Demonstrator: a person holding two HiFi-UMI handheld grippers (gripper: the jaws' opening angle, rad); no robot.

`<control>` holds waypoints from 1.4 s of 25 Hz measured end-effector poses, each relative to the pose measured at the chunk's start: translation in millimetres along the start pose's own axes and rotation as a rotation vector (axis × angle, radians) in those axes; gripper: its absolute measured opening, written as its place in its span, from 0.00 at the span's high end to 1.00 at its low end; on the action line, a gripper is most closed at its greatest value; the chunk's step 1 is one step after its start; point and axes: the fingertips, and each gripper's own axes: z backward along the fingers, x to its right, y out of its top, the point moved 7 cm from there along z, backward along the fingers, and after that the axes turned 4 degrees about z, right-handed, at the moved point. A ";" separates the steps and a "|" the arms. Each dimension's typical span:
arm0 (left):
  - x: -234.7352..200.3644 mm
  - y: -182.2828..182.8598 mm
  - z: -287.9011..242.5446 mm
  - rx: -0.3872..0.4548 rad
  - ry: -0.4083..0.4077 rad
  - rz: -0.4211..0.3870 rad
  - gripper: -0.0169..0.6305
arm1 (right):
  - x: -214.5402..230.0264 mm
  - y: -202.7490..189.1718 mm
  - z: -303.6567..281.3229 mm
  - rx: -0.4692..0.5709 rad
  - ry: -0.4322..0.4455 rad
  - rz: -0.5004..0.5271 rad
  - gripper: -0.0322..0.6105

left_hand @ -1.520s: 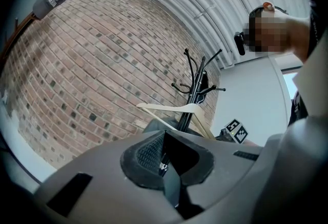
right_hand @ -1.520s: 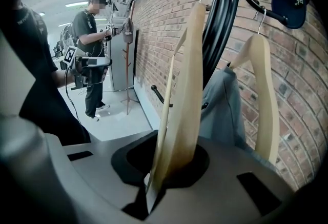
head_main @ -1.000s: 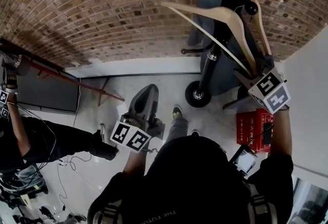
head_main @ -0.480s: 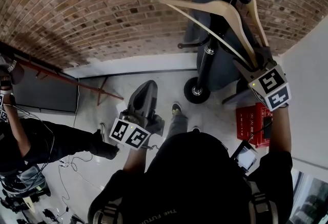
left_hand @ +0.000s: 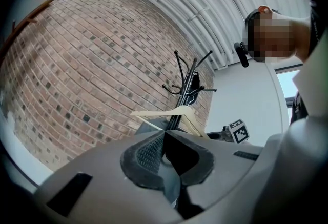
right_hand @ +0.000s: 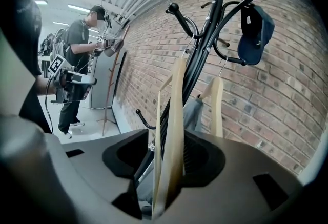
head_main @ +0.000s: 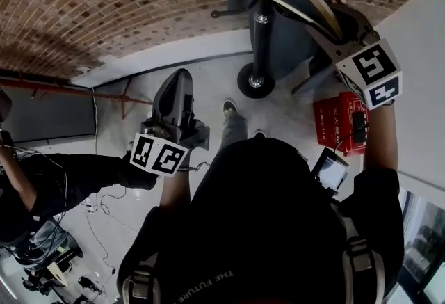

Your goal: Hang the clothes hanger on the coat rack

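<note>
A red crate [head_main: 332, 125] sits on the floor [head_main: 285, 118] near a brick wall [head_main: 104, 3]; a navy cap [right_hand: 254, 28] hangs high.

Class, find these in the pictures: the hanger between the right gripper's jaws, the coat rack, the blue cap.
Hanger [right_hand: 176, 115]: right gripper view, on its wooden arm.
Coat rack [right_hand: 196, 64]: right gripper view, on its black pole.
Cap [right_hand: 256, 28]: right gripper view, on its crown.

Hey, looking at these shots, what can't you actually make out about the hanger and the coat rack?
- Hook of the wooden hanger: in the head view it is cut off by the top edge. In the right gripper view it is too thin against the coat rack to tell whether it has caught.
- Hanger's bottom end: in the right gripper view it is hidden behind the right gripper, whose jaws are opening around it.
</note>
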 end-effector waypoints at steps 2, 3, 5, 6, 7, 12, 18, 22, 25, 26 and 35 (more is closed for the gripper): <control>2.8 -4.9 1.9 -0.003 0.001 0.001 0.94 | -1.9 -2.6 4.1 0.014 -0.009 -0.001 0.67; 4.3 -7.7 2.1 -0.006 0.001 0.002 0.94 | -2.6 -3.9 6.3 0.018 -0.013 0.000 0.67; 6.9 -11.8 0.4 -0.011 -0.001 0.002 0.94 | -2.7 -4.7 11.5 0.028 -0.025 0.005 0.67; 7.8 -13.1 -0.7 -0.013 -0.002 0.001 0.94 | -2.8 -4.2 14.4 0.035 -0.033 0.009 0.67; 8.4 -14.1 -1.8 -0.015 -0.005 -0.001 0.94 | -3.3 -3.5 17.2 0.043 -0.042 0.015 0.67; 12.8 -18.6 -8.1 -0.027 -0.016 -0.009 0.94 | -8.8 -0.2 29.1 0.086 -0.062 0.045 0.67; 18.9 -26.1 -18.1 -0.056 -0.033 -0.012 0.94 | -13.3 -2.2 41.7 0.080 -0.127 0.102 0.67; 22.1 -28.2 -24.0 -0.062 -0.039 -0.013 0.94 | -12.4 -6.4 45.0 0.095 -0.126 0.100 0.67; 24.5 -29.5 -28.1 -0.066 -0.043 -0.014 0.94 | -11.9 -9.1 50.3 0.111 -0.132 0.087 0.67; 25.3 -29.7 -29.9 -0.065 -0.045 -0.015 0.94 | -11.6 -9.6 51.8 0.118 -0.135 0.083 0.67; 28.2 -34.7 -37.7 -0.078 -0.051 -0.009 0.94 | -20.1 -6.2 74.9 0.278 -0.249 -0.019 0.69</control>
